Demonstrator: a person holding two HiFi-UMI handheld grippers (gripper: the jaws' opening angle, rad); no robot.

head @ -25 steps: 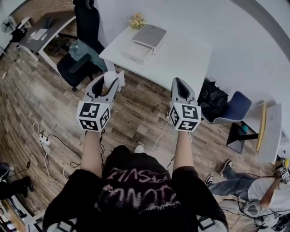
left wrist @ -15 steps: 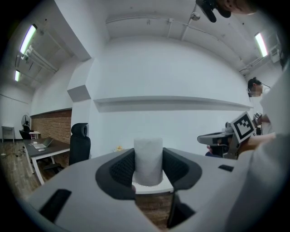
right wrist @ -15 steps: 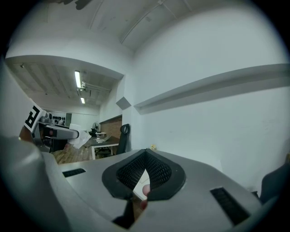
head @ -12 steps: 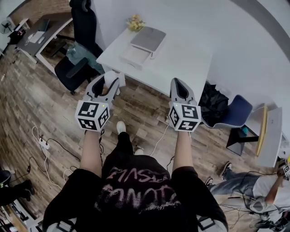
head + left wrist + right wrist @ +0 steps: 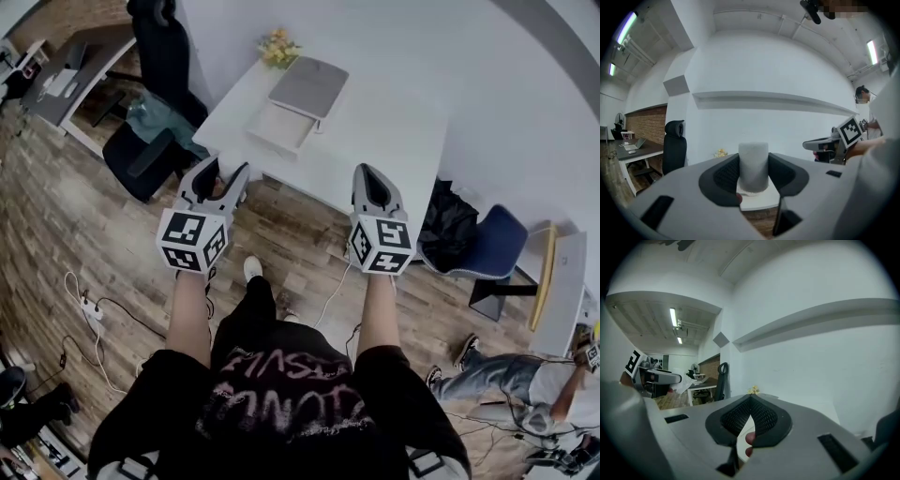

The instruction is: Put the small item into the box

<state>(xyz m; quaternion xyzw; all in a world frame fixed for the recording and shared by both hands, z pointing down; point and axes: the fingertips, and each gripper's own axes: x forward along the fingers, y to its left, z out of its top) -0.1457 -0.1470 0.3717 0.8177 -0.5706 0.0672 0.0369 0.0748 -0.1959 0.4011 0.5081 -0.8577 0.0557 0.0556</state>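
My left gripper [image 5: 225,171] is shut on a small white cylinder [image 5: 753,165], which stands upright between the dark pads in the left gripper view. In the head view the cylinder is barely seen against the white table [image 5: 394,122]. An open shallow box [image 5: 279,127] lies on that table, its grey lid [image 5: 309,84] resting behind it. My right gripper [image 5: 373,173] is held level beside the left one, short of the table's edge; its jaws meet at the tips [image 5: 751,398] with nothing in them. Both grippers are over the wooden floor.
Yellow flowers [image 5: 277,47] stand at the table's far corner. A black office chair [image 5: 150,155] with a teal cloth sits left of the table; a black bag [image 5: 441,211] and a blue chair [image 5: 487,230] are to its right. Cables [image 5: 94,295] cross the floor. A person [image 5: 525,384] sits at lower right.
Both grippers have been carried forward toward the white table, which now sits closer. A foot has stepped out ahead. The left grip on the cylinder is unchanged.
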